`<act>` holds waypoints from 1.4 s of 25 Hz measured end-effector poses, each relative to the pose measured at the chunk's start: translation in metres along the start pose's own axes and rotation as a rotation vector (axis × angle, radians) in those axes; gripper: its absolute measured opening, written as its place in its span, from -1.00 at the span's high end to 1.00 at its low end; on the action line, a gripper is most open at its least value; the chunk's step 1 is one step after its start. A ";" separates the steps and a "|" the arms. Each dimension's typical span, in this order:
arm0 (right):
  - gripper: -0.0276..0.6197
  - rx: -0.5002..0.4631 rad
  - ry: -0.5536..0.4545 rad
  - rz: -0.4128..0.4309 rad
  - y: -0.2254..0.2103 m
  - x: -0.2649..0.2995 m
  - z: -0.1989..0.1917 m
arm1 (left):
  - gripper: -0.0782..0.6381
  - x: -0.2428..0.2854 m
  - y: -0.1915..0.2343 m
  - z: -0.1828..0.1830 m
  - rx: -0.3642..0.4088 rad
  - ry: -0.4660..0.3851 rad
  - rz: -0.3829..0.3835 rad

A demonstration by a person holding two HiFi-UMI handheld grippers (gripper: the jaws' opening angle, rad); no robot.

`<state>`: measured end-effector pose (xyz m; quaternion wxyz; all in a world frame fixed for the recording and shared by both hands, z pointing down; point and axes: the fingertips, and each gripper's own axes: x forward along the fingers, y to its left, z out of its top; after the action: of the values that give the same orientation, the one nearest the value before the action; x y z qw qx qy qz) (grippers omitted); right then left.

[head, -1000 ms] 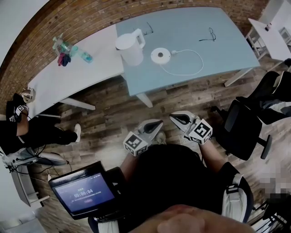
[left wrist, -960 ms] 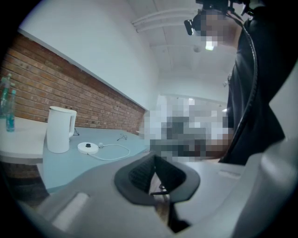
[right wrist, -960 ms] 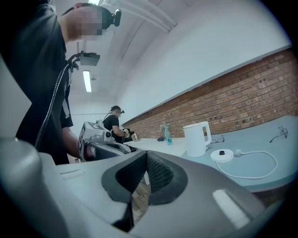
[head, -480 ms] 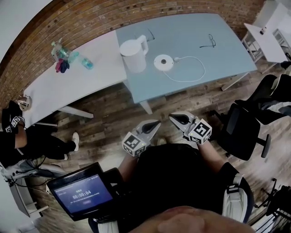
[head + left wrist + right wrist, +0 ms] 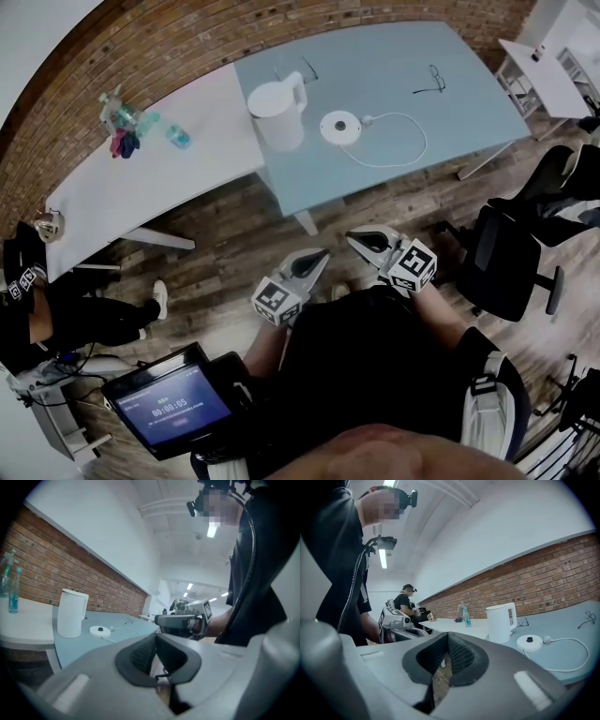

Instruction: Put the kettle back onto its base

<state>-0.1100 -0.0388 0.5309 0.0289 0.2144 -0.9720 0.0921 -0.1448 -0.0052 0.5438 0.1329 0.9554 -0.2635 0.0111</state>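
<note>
Kettle [image 5: 277, 112], white, is standing on the blue table [image 5: 403, 75] just beside its round corded base [image 5: 339, 126], not on it, while the left gripper [image 5: 322, 255] and right gripper [image 5: 354, 236] are hovering well short of the table, each with jaws pressed together on nothing, and a tablet [image 5: 172, 409] is showing 00:00:05.

White kettle [image 5: 277, 114], white base [image 5: 339, 126] (dark dot at its centre), white cord [image 5: 405, 142], all against a pale blue table [image 5: 403, 70]. The brick wall [image 5: 169, 47] is red-brown and the plank floor [image 5: 234, 234] grey-brown. The pale grey left gripper [image 5: 322, 253] and right gripper [image 5: 354, 236] carry black-and-white square markers.
</note>
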 end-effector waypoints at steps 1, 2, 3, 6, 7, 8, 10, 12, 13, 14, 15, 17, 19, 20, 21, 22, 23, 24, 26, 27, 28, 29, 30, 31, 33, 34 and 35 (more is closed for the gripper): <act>0.91 -0.001 -0.001 -0.001 -0.001 0.001 0.001 | 0.78 0.000 0.002 0.001 -0.001 -0.007 0.001; 0.91 -0.003 -0.001 -0.002 -0.002 0.002 0.002 | 0.78 -0.001 0.004 0.001 -0.002 -0.010 0.000; 0.91 -0.005 0.001 -0.003 -0.002 0.003 0.003 | 0.78 0.000 0.005 0.001 -0.005 -0.011 -0.001; 0.91 0.002 0.007 -0.019 -0.005 -0.001 0.000 | 0.78 0.002 0.007 -0.002 -0.017 -0.009 -0.008; 0.91 0.004 0.007 -0.023 -0.006 -0.002 -0.001 | 0.78 0.004 0.008 -0.003 -0.015 -0.008 -0.012; 0.91 0.004 0.008 -0.025 -0.007 -0.002 -0.002 | 0.78 0.005 0.008 -0.003 -0.013 -0.008 -0.016; 0.91 0.002 0.012 -0.027 -0.006 -0.004 -0.004 | 0.78 0.006 0.007 -0.001 -0.013 -0.009 -0.019; 0.91 0.001 0.016 -0.027 -0.006 -0.004 -0.005 | 0.78 0.007 0.008 -0.001 -0.020 -0.011 -0.017; 0.91 -0.001 0.018 -0.027 -0.007 -0.004 -0.005 | 0.78 0.007 0.009 -0.002 -0.023 -0.010 -0.017; 0.90 -0.004 0.019 -0.026 -0.008 -0.003 -0.005 | 0.78 0.008 0.010 -0.002 -0.022 -0.009 -0.018; 0.91 -0.007 0.020 -0.026 -0.011 -0.001 -0.004 | 0.78 0.009 0.012 -0.002 -0.019 -0.007 -0.020; 0.91 -0.009 0.020 -0.020 -0.016 0.002 -0.004 | 0.78 0.013 0.016 -0.001 -0.012 -0.007 -0.020; 0.91 -0.010 0.020 -0.009 -0.021 0.005 -0.003 | 0.78 0.016 0.020 0.001 -0.010 -0.009 -0.014; 0.91 -0.011 0.022 -0.002 -0.022 0.007 -0.003 | 0.78 0.017 0.020 0.002 -0.011 -0.010 -0.012; 0.91 -0.012 0.023 0.004 -0.024 0.009 -0.002 | 0.78 0.019 0.021 0.004 -0.012 -0.010 -0.009; 0.91 -0.013 0.022 0.009 -0.026 0.010 -0.001 | 0.78 0.020 0.021 0.005 -0.013 -0.009 -0.006; 0.91 -0.011 0.022 0.013 -0.028 0.012 0.000 | 0.78 0.020 0.024 0.005 -0.012 -0.009 0.002; 0.91 -0.009 0.021 0.018 -0.031 0.014 0.001 | 0.78 0.020 0.028 0.003 -0.009 -0.009 0.016; 0.91 -0.010 0.020 0.032 -0.038 0.019 0.001 | 0.78 0.020 0.040 -0.001 0.002 -0.014 0.048; 0.91 -0.012 0.020 0.042 -0.042 0.021 0.001 | 0.78 0.022 0.045 -0.002 0.004 -0.016 0.060; 0.91 -0.012 0.023 0.050 -0.046 0.022 0.001 | 0.78 0.024 0.048 0.000 0.003 -0.017 0.069; 0.91 -0.009 0.027 0.056 -0.052 0.024 0.001 | 0.78 0.028 0.051 0.002 0.000 -0.016 0.076; 0.91 -0.006 0.031 0.062 -0.058 0.025 0.001 | 0.78 0.032 0.053 0.006 -0.004 -0.015 0.080; 0.91 -0.005 0.034 0.071 -0.063 0.027 0.002 | 0.78 0.035 0.056 0.011 -0.008 -0.013 0.084; 0.91 -0.010 0.035 0.094 -0.073 0.033 0.006 | 0.78 0.041 0.066 0.016 -0.004 -0.022 0.107; 0.91 -0.014 0.032 0.107 -0.077 0.036 0.009 | 0.78 0.043 0.072 0.018 0.001 -0.029 0.121; 0.91 -0.018 0.028 0.120 -0.082 0.040 0.013 | 0.78 0.046 0.077 0.020 0.005 -0.034 0.133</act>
<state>-0.1119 -0.1310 0.5358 0.0391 0.1544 -0.9833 0.0879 -0.1454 -0.0967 0.5480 0.1251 0.9362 -0.3285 0.0045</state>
